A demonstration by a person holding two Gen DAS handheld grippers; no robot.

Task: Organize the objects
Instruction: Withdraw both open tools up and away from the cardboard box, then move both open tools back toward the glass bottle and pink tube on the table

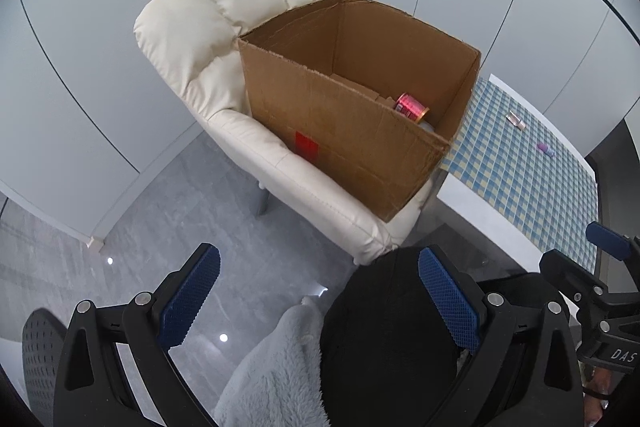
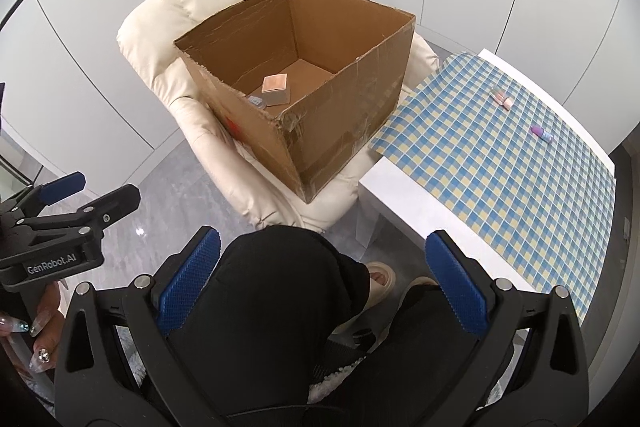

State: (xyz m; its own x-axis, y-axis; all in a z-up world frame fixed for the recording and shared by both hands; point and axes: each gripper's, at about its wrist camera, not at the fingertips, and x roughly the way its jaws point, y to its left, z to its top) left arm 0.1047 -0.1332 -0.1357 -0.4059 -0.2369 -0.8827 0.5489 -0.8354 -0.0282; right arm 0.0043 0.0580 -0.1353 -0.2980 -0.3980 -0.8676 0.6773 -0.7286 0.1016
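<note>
Left gripper (image 1: 318, 301): I am holding it above my lap with its jaws standing wide, nothing between the blue pads; a black-clad knee and a grey fleece sleeve (image 1: 276, 367) are showing beneath it.
Right gripper (image 2: 322, 285): I am keeping this one over my knees too, jaws spread wide and gripping nothing.
Cardboard box (image 2: 340, 131): it is sitting open-topped on the seat of a cream armchair (image 2: 160, 27), just beside the table's corner.
Inside the box: I am seeing a red can (image 1: 412, 107) lying on its side near one wall in the left view; the right view is showing a small square box with a peach top (image 2: 276, 85) and a little clear lidded container (image 2: 256, 101) next to it on the bottom.
Table (image 2: 400, 187): white, with a blue and yellow checked cloth (image 2: 500, 187) lying over it.
Still on the cloth: a small pink bottle (image 2: 502, 97) and a small purple bottle (image 2: 541, 133) are lying on their sides, apart from each other, toward the far edge.
My hand (image 2: 40, 331): it is gripping the left tool's handle, with long decorated nails showing at the edge of the right view.
Floor (image 1: 160, 207): grey glossy tile, catching spots of ceiling light.
</note>
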